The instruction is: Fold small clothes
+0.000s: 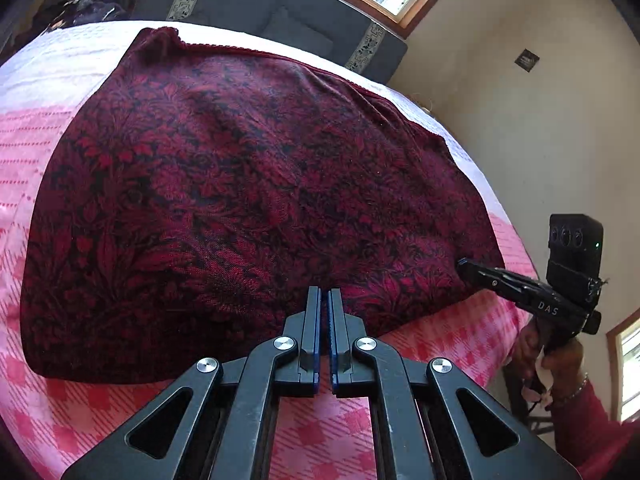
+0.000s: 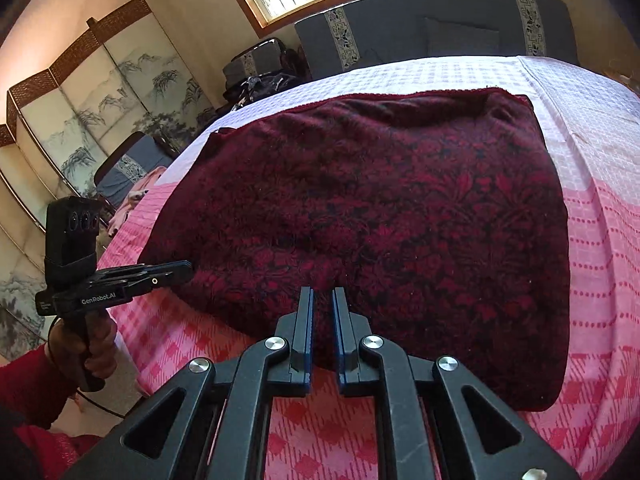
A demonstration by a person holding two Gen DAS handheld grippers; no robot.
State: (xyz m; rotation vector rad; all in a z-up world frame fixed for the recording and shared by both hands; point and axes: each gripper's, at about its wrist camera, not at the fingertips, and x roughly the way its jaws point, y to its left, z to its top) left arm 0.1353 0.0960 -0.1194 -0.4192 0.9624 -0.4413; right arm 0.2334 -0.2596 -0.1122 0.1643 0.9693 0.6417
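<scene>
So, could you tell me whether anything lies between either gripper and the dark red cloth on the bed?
Nothing visible does. The cloth lies spread on the pink checked bedspread, and both the left gripper and the right gripper sit at its near edge, jaws shut, with no other object between.

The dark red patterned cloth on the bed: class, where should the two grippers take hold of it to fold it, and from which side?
Grip the near hem of the cloth, one gripper toward each near corner, coming from the bed's near side. It lies flat, and that edge is closest to both.
</scene>
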